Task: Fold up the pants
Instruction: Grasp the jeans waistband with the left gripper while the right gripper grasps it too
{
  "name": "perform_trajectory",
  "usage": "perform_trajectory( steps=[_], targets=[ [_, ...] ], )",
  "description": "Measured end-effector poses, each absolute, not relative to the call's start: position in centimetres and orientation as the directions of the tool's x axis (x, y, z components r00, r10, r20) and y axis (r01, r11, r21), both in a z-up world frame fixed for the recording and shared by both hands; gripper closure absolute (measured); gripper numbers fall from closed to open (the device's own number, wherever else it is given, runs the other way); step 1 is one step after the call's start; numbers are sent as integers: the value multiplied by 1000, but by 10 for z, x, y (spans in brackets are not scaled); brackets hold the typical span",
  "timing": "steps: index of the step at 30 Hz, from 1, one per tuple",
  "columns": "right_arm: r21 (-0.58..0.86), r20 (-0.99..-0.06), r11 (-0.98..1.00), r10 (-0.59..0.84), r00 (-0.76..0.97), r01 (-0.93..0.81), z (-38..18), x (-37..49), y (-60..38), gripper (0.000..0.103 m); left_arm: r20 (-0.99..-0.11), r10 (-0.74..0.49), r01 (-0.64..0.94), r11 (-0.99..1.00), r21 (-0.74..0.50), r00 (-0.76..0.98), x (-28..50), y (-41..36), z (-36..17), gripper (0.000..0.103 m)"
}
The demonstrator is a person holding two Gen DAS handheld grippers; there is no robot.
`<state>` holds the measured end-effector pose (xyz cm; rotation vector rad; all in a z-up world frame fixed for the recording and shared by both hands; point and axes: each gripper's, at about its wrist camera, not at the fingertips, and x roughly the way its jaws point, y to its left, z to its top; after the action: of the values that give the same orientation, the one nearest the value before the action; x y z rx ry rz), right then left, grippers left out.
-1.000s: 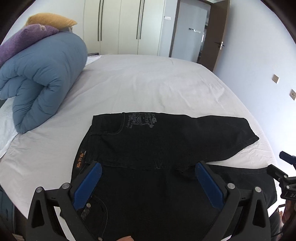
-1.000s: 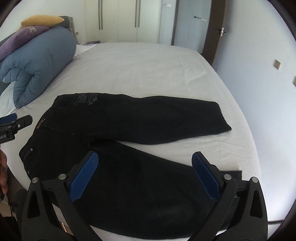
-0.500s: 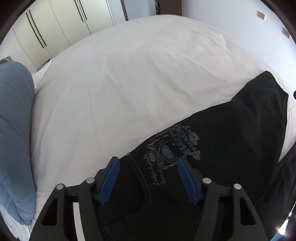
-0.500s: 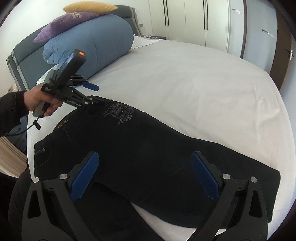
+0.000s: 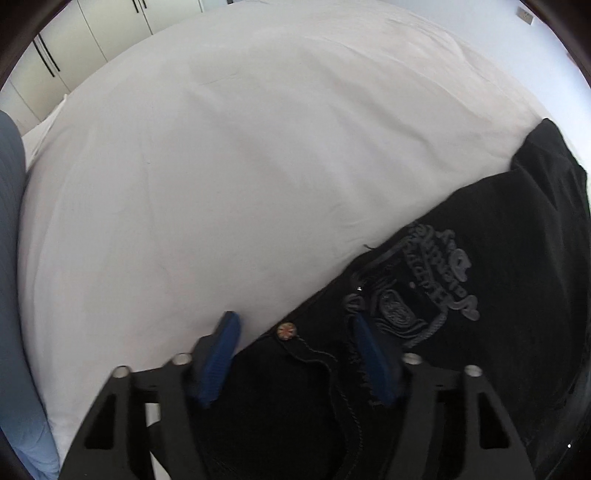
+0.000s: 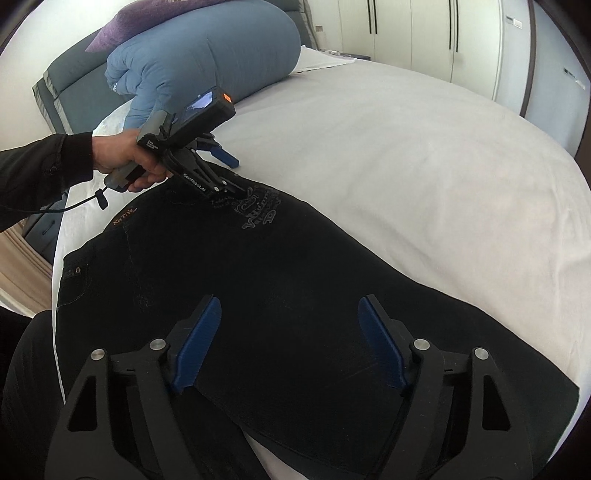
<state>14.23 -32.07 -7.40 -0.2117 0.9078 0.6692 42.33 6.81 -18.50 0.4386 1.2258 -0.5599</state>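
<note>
Your right tool (image 6: 286, 341) hangs low over the nearer part of the black pants (image 6: 303, 306), fingers spread wide and released, nothing between them; the dark cloth passes under both blue pads (image 6: 197, 341) and whether they touch it is not clear. The pants lie flat on the white bed (image 6: 424, 166), their long axis running from the waist at your left down towards the leg ends at your right, so this tool sits about mid-leg and your left one is the nearer to the waist.

Further off, your left tool (image 5: 293, 354) is down at the far edge of the waist end, just beside the grey printed emblem (image 5: 424, 288). Its fingers are partly apart and straddle that edge: one blue pad sits over bare sheet, the other over cloth, with the small copper rivet (image 5: 287, 329) and a pocket seam in the gap. It has not clenched yet, and I judge it is about to pinch that edge. In the right view your left hand (image 6: 125, 158) grips its handle, and the tool tip rests at the emblem.

The coming move turns on this: the far edge lies ahead of both tools, so a lift there would carry the cloth back towards you across the long axis.

Beyond the pants the sheet is bare up to the rolled blue duvet (image 6: 207, 51) near the headboard, with wardrobe doors (image 6: 406, 26) behind
</note>
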Motion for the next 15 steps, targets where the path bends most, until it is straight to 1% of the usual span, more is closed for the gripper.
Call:
perform_trajectory(
  steps=[1,2,3,5,9,10,13,14,15],
  targets=[
    [101,-784,779,445,432,-619,-71,145,-318,27,-959,-165,621,784,16,232,420,67,-182,80],
    [100,-784,780,444,434,-618,-69,148,-315,27,-959,-155,629,777,29,236,415,67,-179,90],
    [97,-784,780,443,435,-618,-68,153,-311,28,-957,-150,635,771,44,248,411,68,-173,91],
    [87,-786,775,440,435,-625,-63,161,-303,35,-944,-165,642,764,61,285,402,70,-158,93],
    [92,-785,743,464,411,-663,-55,180,-281,38,-894,-217,636,766,93,392,365,84,-122,93],
    [89,-790,735,463,402,-672,-55,185,-275,43,-875,-229,632,767,107,426,358,83,-113,93],
    [67,-809,707,451,376,-705,-56,198,-253,51,-832,-251,628,765,142,494,328,94,-90,93],
    [57,-814,693,449,368,-718,-57,201,-247,57,-823,-253,631,760,157,509,317,95,-88,93],
    [40,-822,681,438,363,-731,-59,203,-239,59,-814,-254,635,753,173,523,314,88,-89,93]
  ],
)
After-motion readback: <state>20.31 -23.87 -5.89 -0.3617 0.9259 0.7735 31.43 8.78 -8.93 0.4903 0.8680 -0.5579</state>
